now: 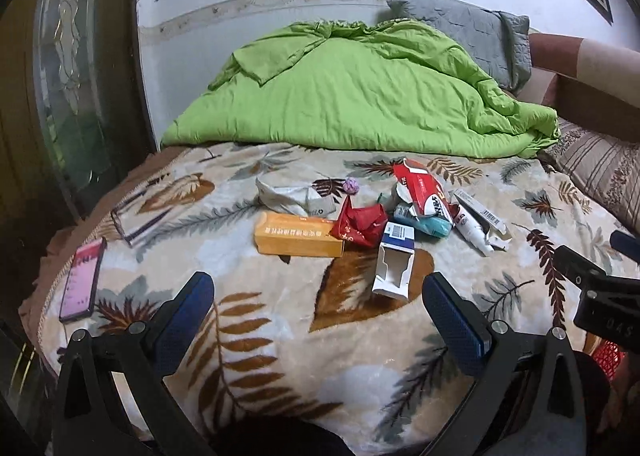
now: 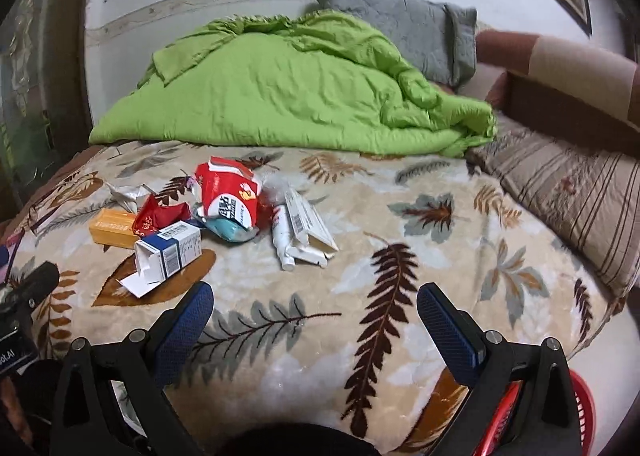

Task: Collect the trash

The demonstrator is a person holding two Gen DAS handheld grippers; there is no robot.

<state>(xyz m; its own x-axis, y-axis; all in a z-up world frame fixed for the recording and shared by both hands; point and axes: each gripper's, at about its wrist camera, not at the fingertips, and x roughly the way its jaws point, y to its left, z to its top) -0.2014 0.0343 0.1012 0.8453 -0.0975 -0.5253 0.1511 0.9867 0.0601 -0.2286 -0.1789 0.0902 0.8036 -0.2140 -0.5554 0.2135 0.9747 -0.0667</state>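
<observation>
L gripper (image 1: 318, 294) & R gripper (image 2: 315, 304): jaws wide apart, empty, above leaf-print blanket (image 2: 400, 296); trash pile (image 2: 224, 216) beyond.

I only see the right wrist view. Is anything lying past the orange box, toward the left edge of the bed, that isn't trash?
Observer: Yes. A smartphone with a pink screen lies near the bed's left edge.
Operator: And the left gripper, is it holding anything?
Observer: No. Its fingers are spread wide and empty above the blanket, with the opened blue-and-white carton just ahead of its right finger.
</observation>
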